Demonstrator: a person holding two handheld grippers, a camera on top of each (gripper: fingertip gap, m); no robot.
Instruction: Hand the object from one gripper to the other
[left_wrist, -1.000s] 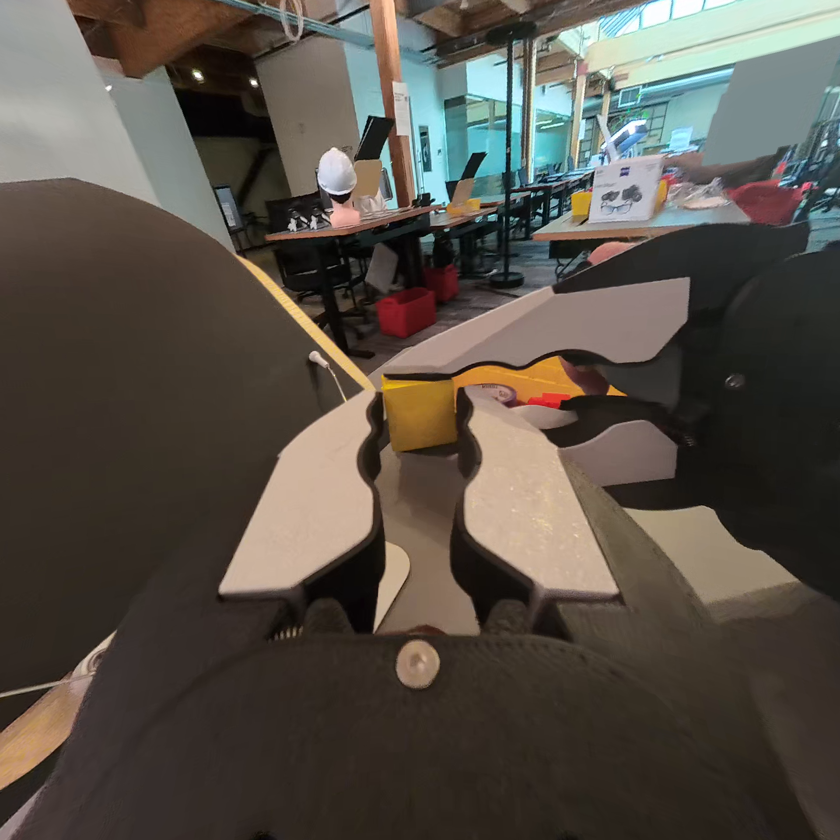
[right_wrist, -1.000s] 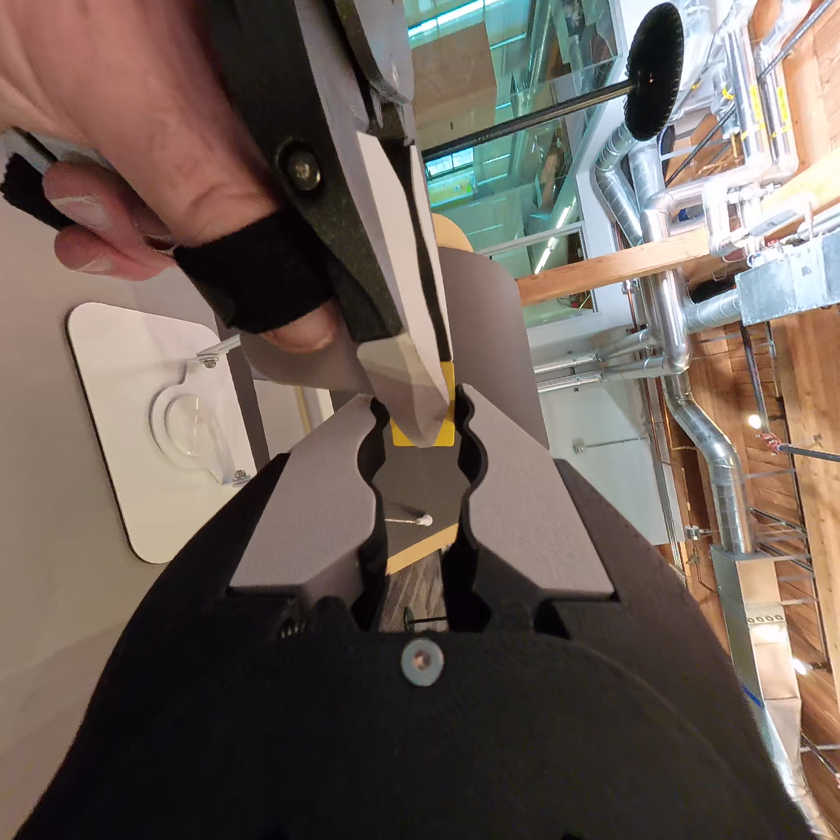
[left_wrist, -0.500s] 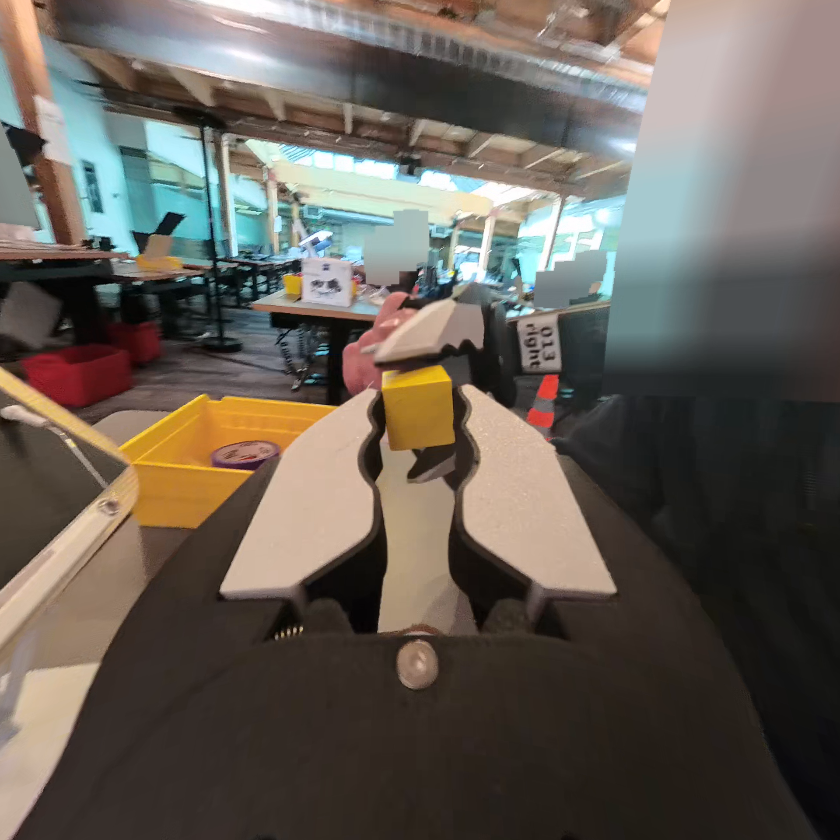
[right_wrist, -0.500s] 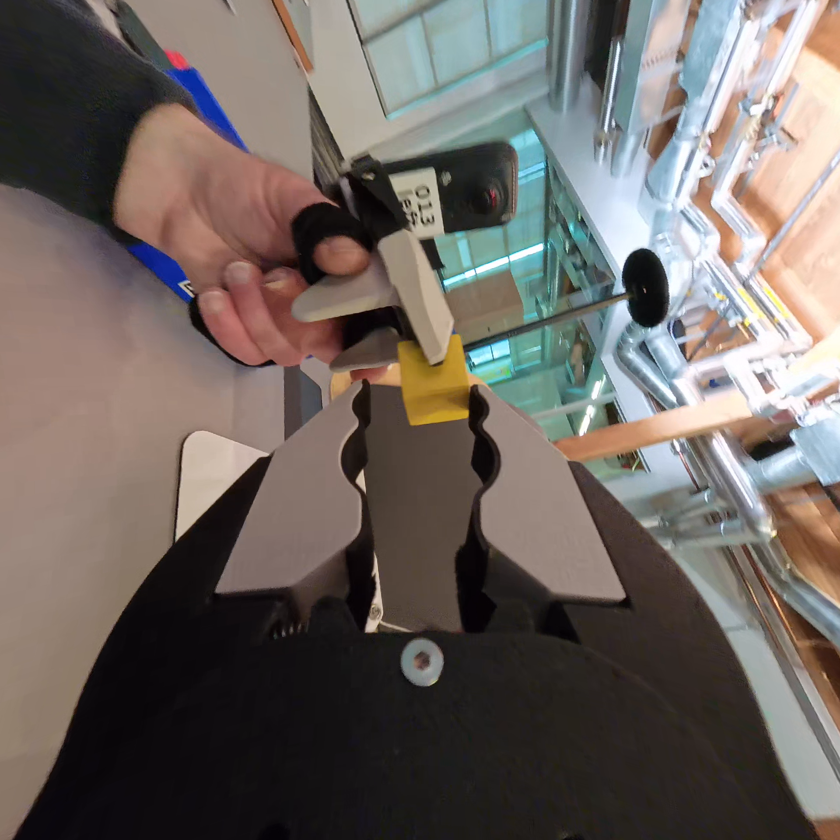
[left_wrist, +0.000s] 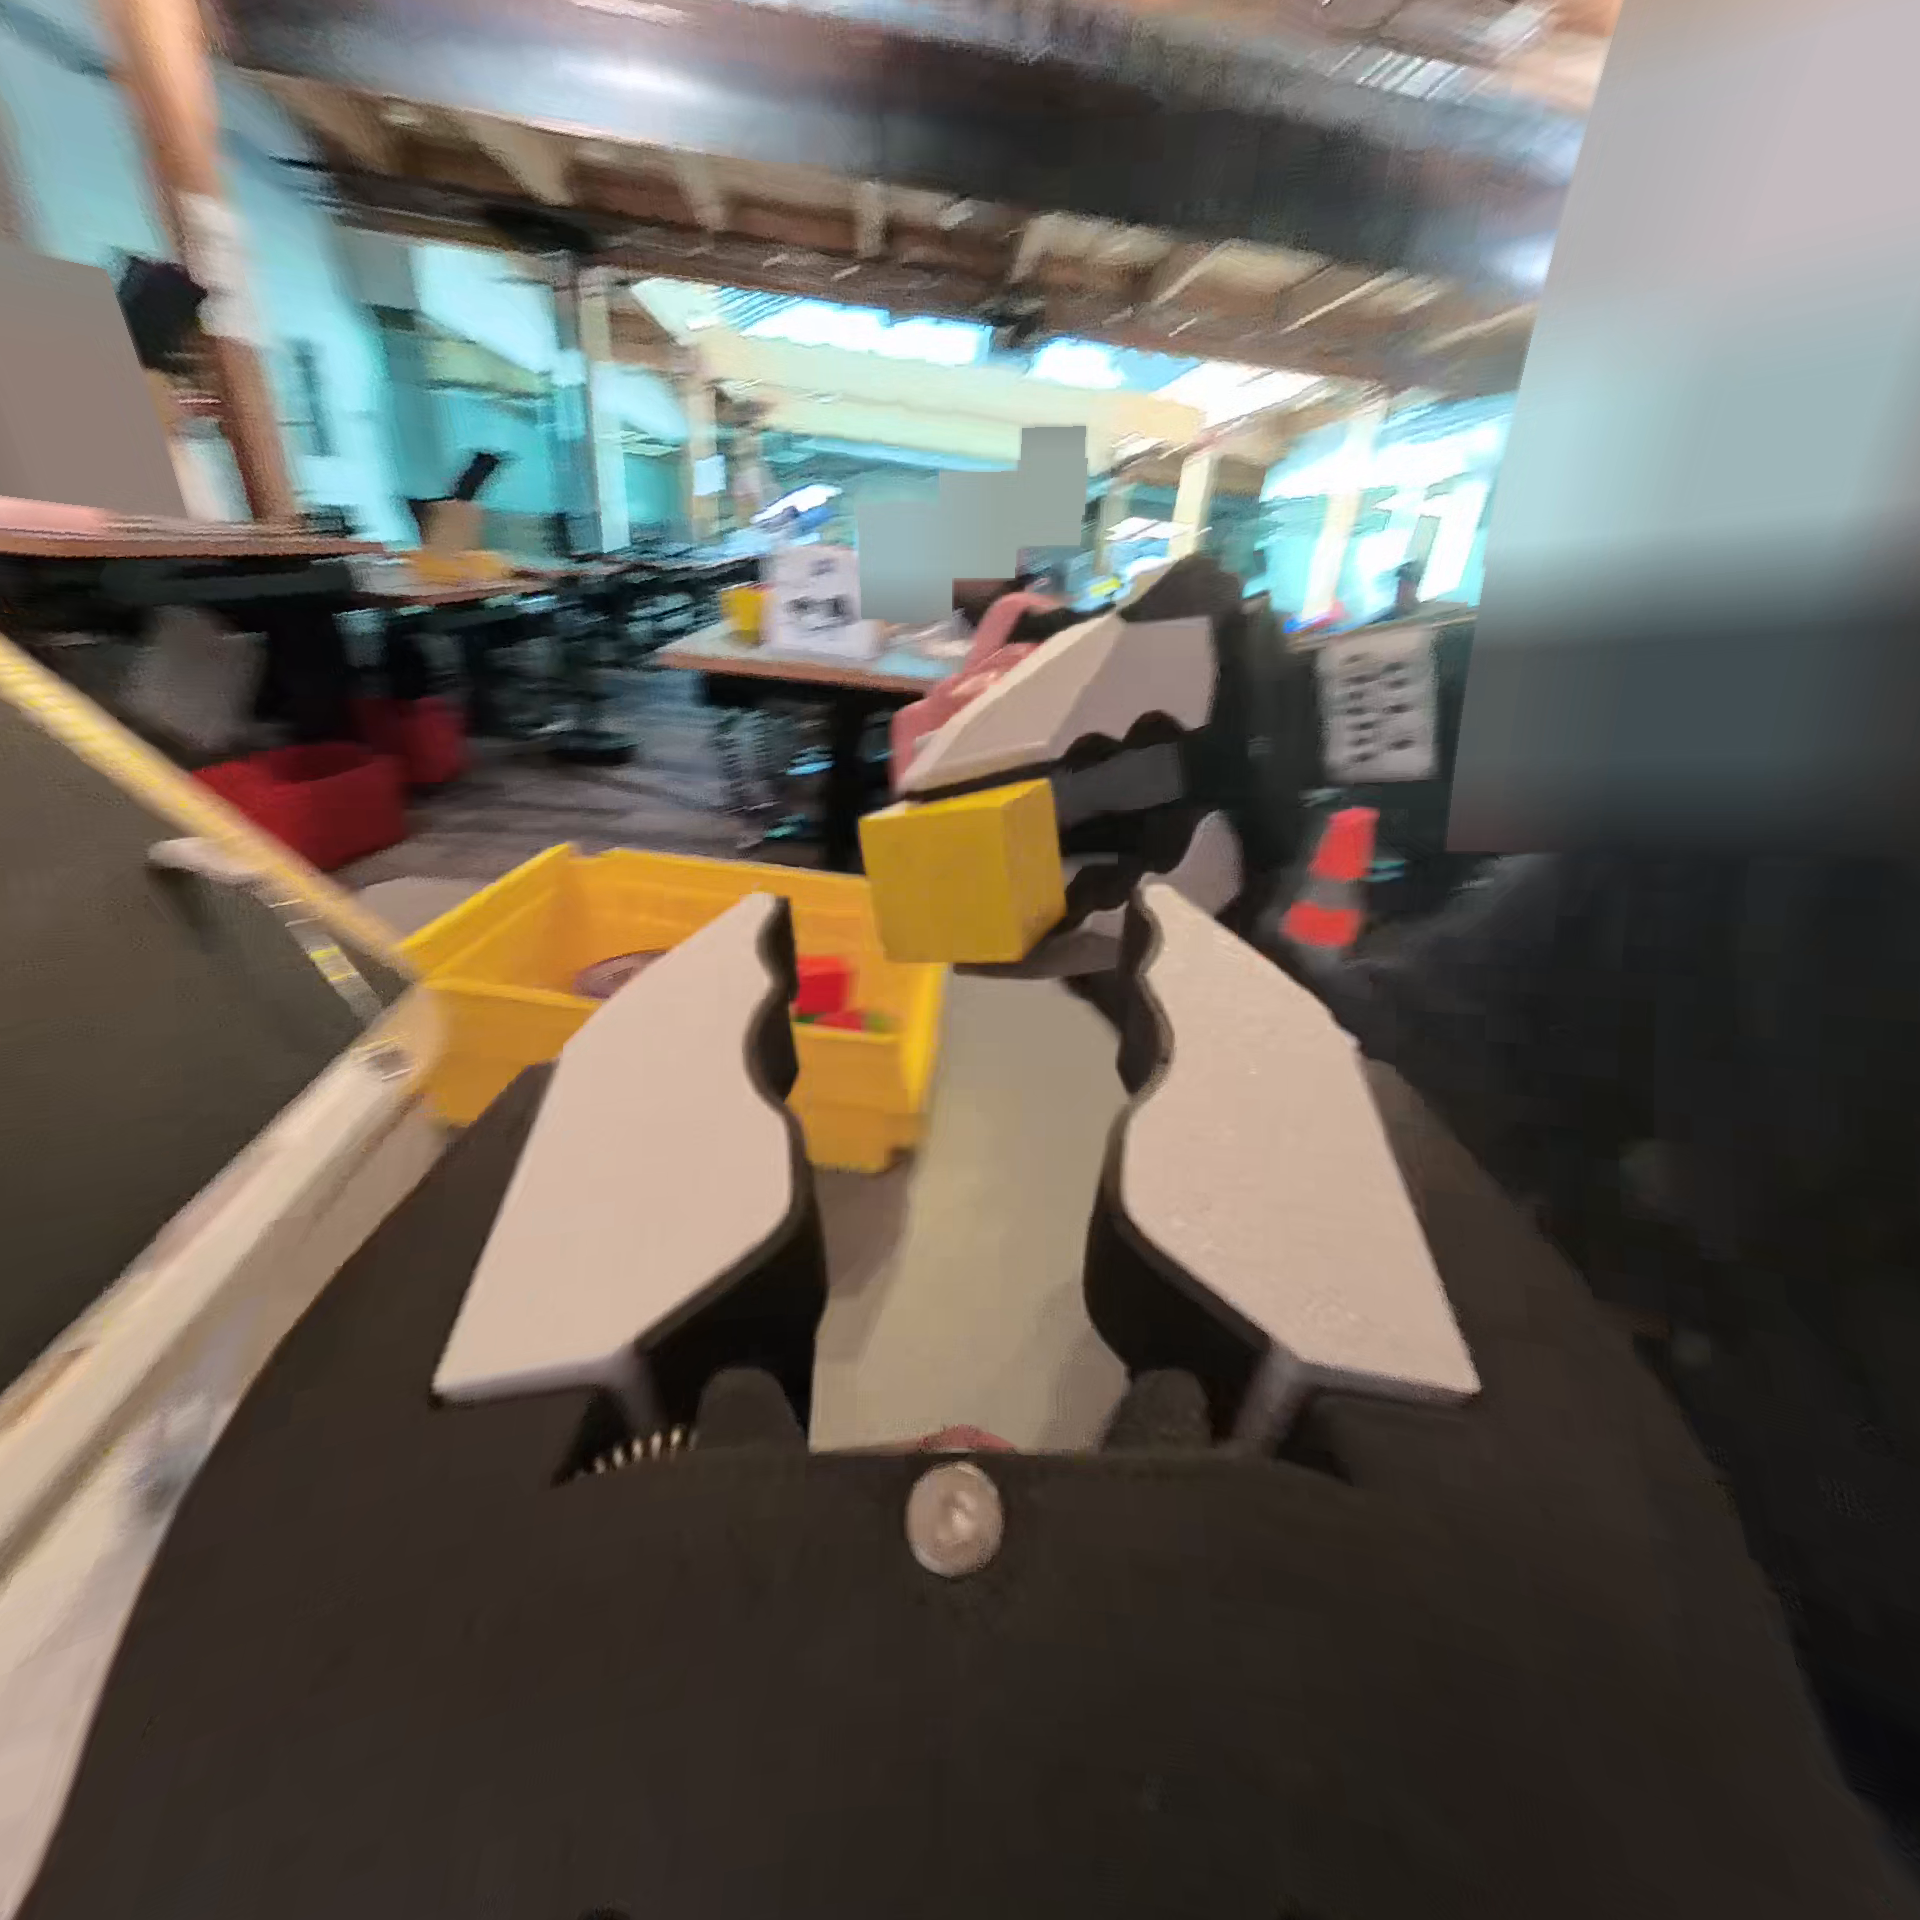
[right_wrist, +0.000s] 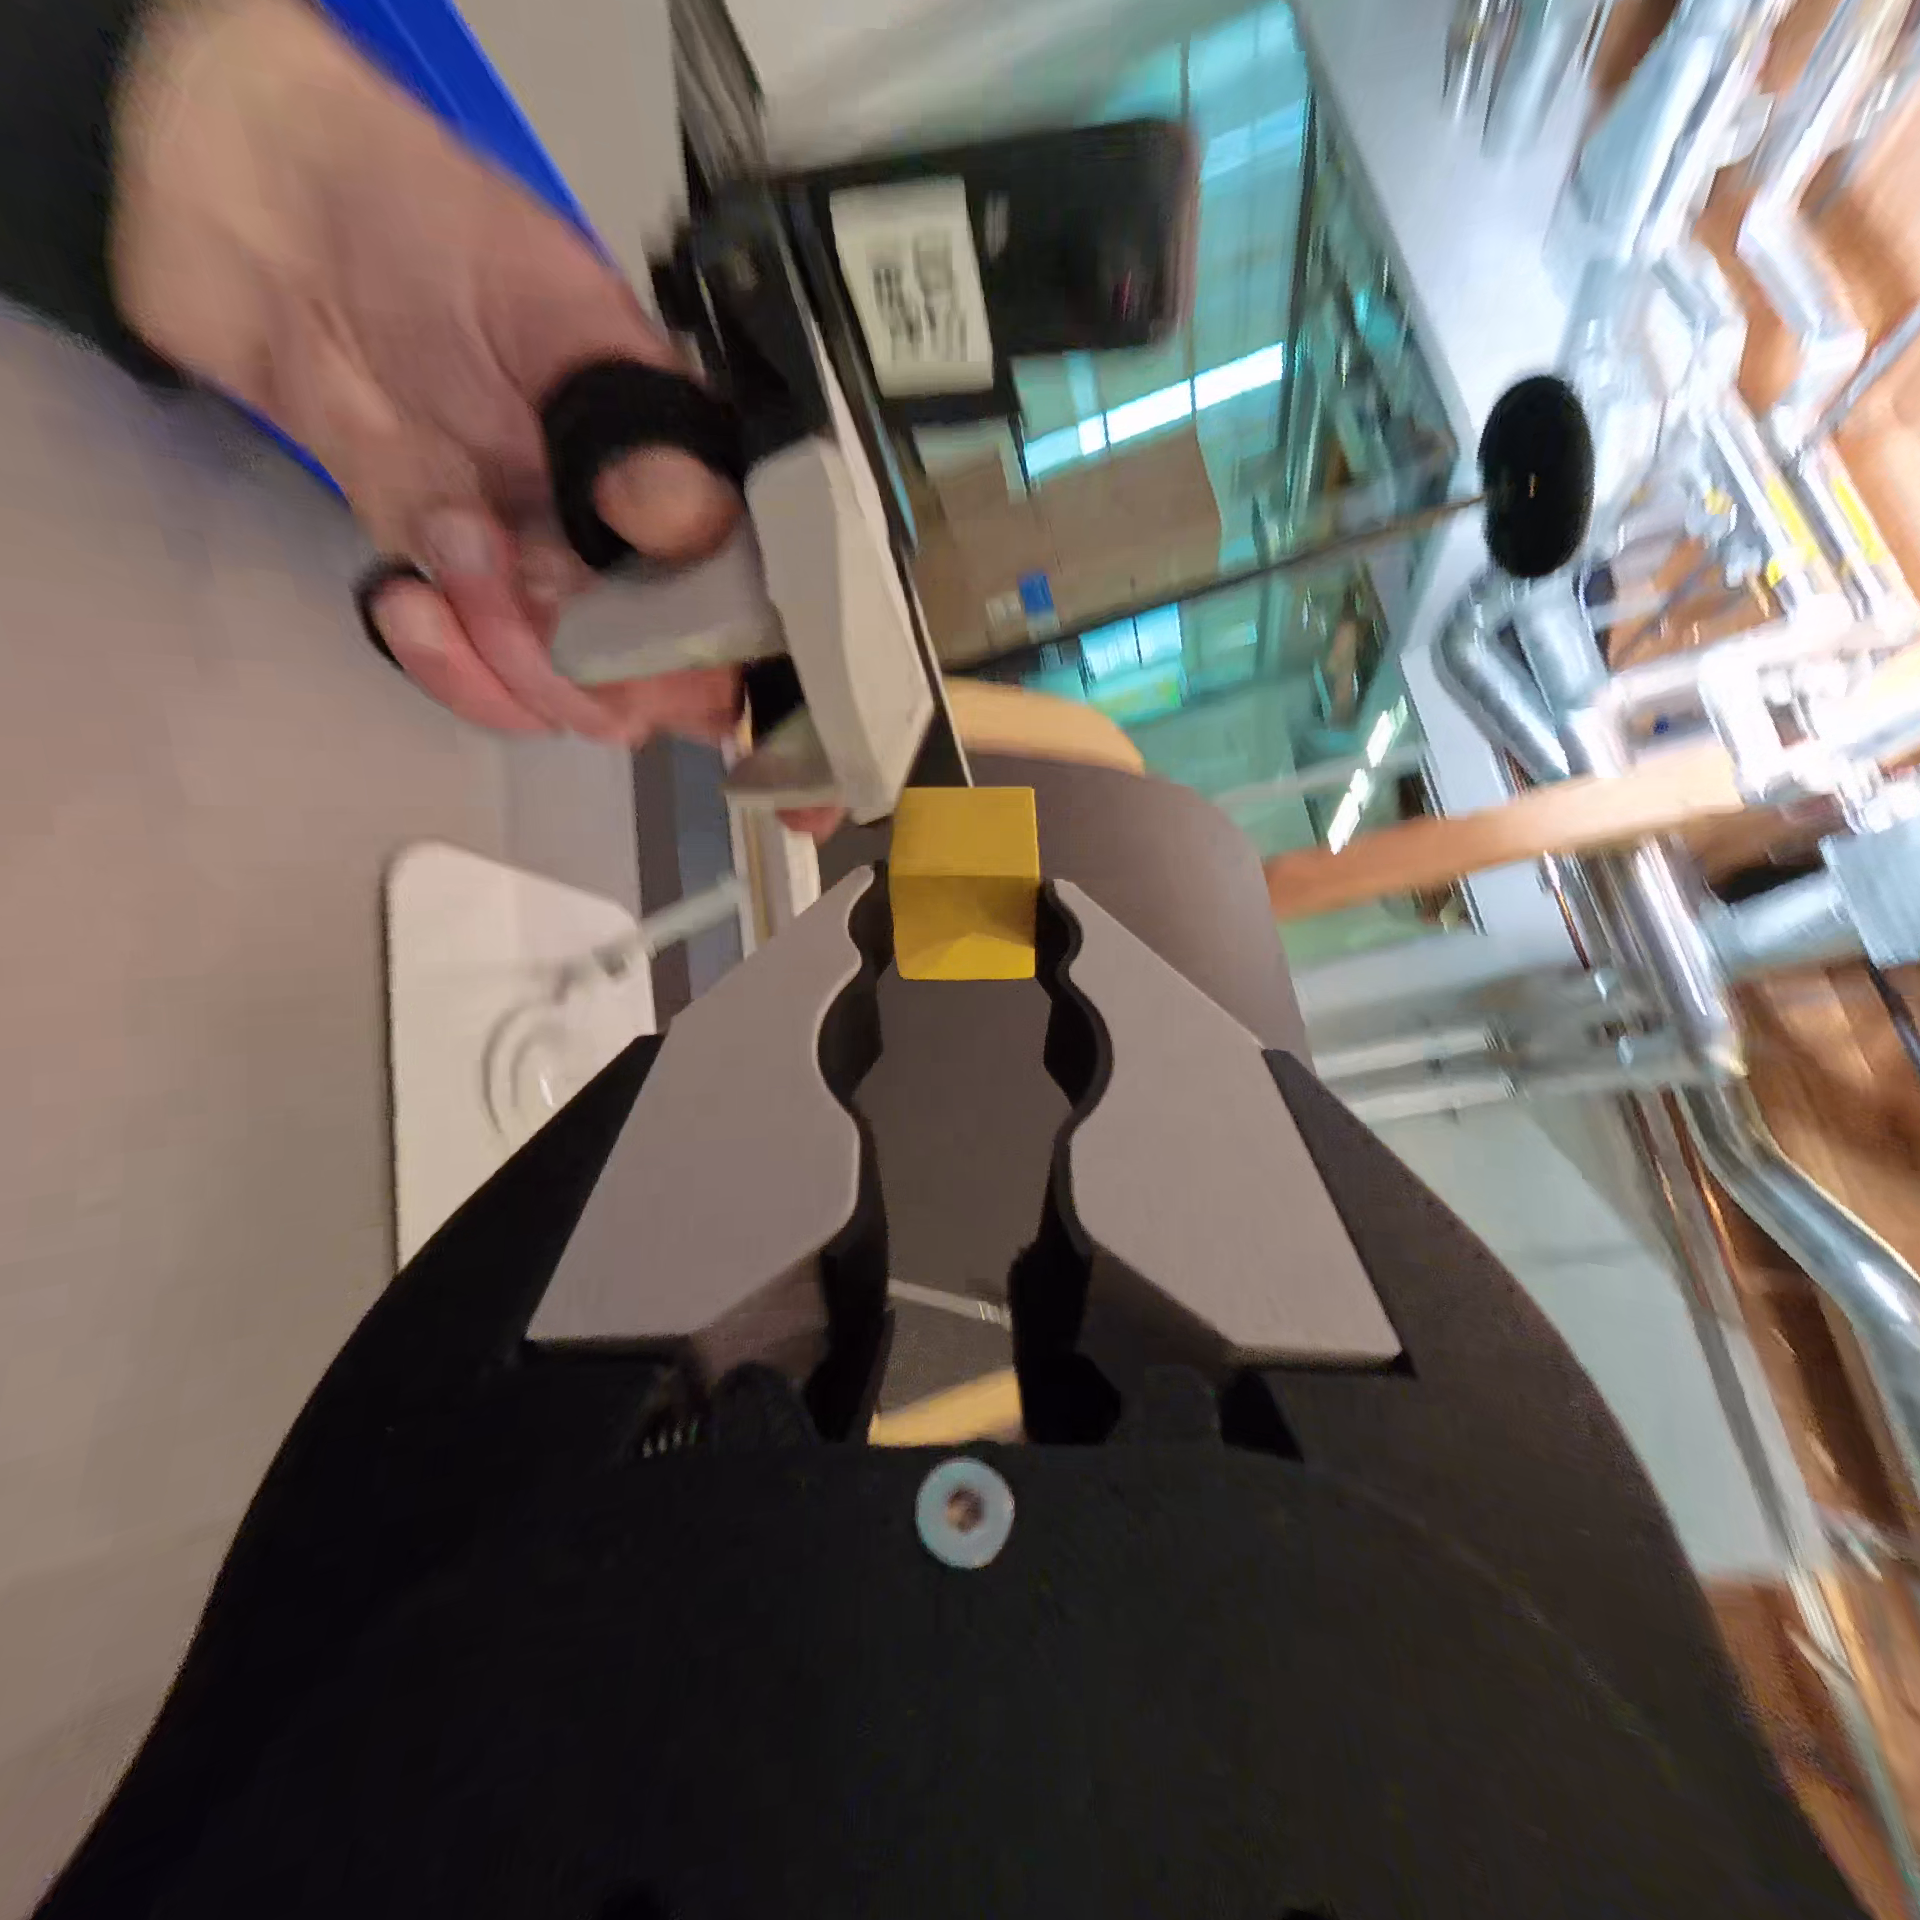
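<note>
From the left wrist view we look forward along the left gripper (left_wrist: 961, 914), roughly level, across a blurred workshop. In the right wrist view we look along the right gripper (right_wrist: 961, 904) with the room rolled sideways. We face each other at close range: both views share the yellow cube (left_wrist: 961, 883) (right_wrist: 964, 883) and the opposite gripper.

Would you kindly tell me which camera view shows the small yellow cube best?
The right wrist view: the small yellow cube is sharp and central, clamped between the right gripper fingertips. The left wrist view shows the cube blurred, ahead of the open left gripper, beside a yellow plastic bin.
</note>
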